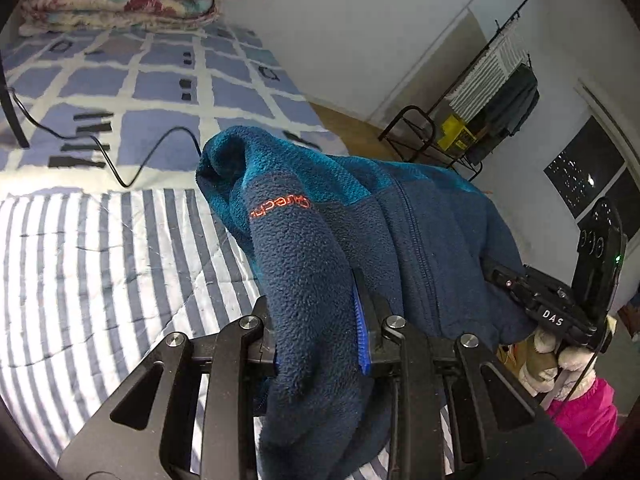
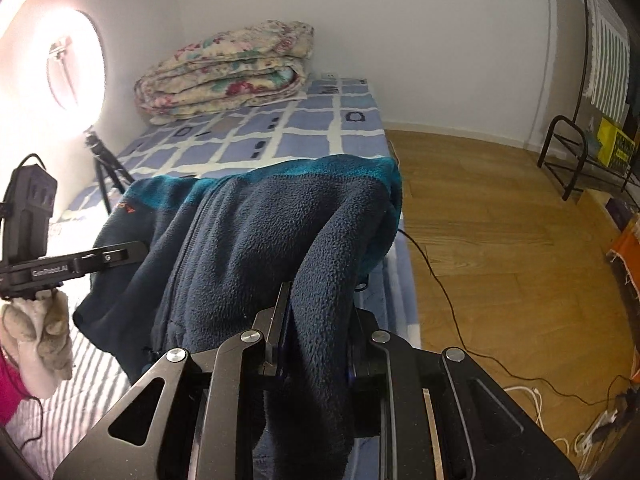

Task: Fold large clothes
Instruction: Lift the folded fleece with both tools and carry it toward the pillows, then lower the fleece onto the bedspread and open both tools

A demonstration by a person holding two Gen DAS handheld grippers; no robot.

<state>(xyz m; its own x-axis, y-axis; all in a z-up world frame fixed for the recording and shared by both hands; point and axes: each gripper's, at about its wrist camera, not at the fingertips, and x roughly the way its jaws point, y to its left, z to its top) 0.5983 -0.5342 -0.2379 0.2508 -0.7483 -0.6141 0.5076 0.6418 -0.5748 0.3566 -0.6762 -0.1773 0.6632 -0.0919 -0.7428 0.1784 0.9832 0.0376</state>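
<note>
A navy and teal fleece jacket (image 1: 360, 216) with an orange logo and a front zip hangs lifted above the bed, stretched between both grippers. My left gripper (image 1: 316, 312) is shut on a thick fold of the fleece at one end. My right gripper (image 2: 320, 320) is shut on the fleece jacket (image 2: 260, 232) at the other end. From the left wrist view the right gripper's body (image 1: 560, 304) shows at the right, held by a gloved hand. From the right wrist view the left gripper's body (image 2: 60, 268) shows at the left, also in a gloved hand.
The bed has a striped quilt (image 1: 100, 272) near me and a blue checked sheet (image 1: 160, 80) beyond. A folded floral quilt (image 2: 224, 68) lies at the head. A black cable (image 1: 132, 168) crosses the bed. A tripod with ring light (image 2: 76, 60) stands left; wooden floor (image 2: 500, 220) and a rack (image 2: 580, 152) right.
</note>
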